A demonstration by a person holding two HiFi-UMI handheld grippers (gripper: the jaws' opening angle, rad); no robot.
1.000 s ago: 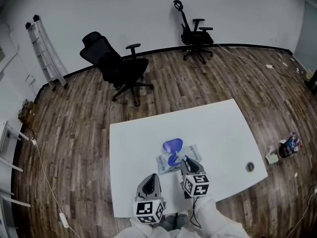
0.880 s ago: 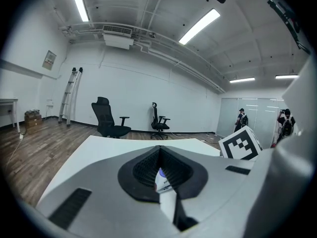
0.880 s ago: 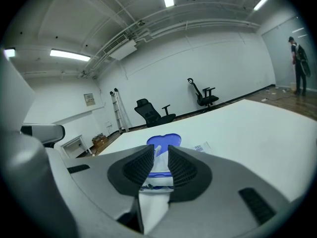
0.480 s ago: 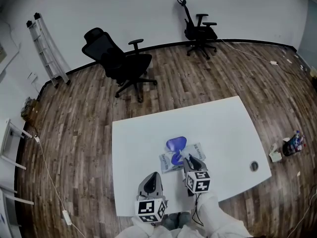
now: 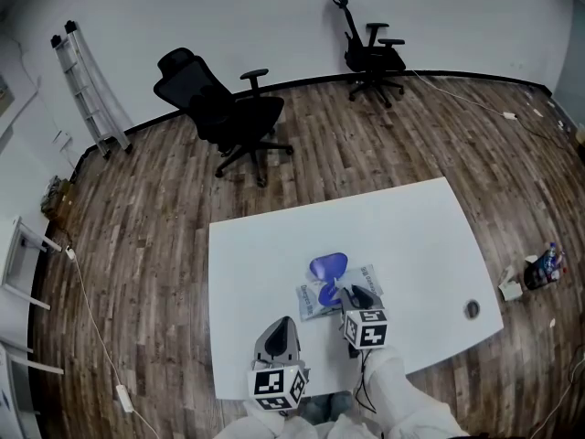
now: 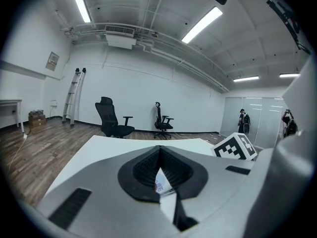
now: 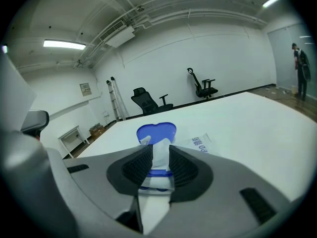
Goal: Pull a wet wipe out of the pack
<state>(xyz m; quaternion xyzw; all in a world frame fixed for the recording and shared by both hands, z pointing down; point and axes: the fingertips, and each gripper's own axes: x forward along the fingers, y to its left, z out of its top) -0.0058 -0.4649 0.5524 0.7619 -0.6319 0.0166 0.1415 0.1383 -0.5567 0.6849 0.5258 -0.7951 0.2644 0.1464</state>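
A flat wet wipe pack (image 5: pixel 366 280) lies on the white table (image 5: pixel 265 254), with its blue lid (image 5: pixel 327 266) flipped open at the far end. My right gripper (image 5: pixel 350 293) sits over the pack's opening. In the right gripper view the blue lid (image 7: pixel 156 131) stands behind the jaws, and the right gripper (image 7: pixel 159 158) is shut on a white wet wipe (image 7: pixel 159 151) that sticks up from the pack (image 7: pixel 200 144). My left gripper (image 5: pixel 281 324) rests to the left of the pack, apart from it, near the front edge. The left gripper (image 6: pixel 161 180) is shut with nothing in it.
A small round grommet (image 5: pixel 472 309) sits near the table's right corner. Two black office chairs (image 5: pixel 224 112) (image 5: pixel 370 53) stand on the wood floor beyond the table. A folded ladder (image 5: pixel 87 90) leans on the left wall. Small items (image 5: pixel 535 271) lie on the floor at right.
My right gripper has edged slightly closer to the pack's opening. The left gripper has kept its place. The head view has shifted a little.
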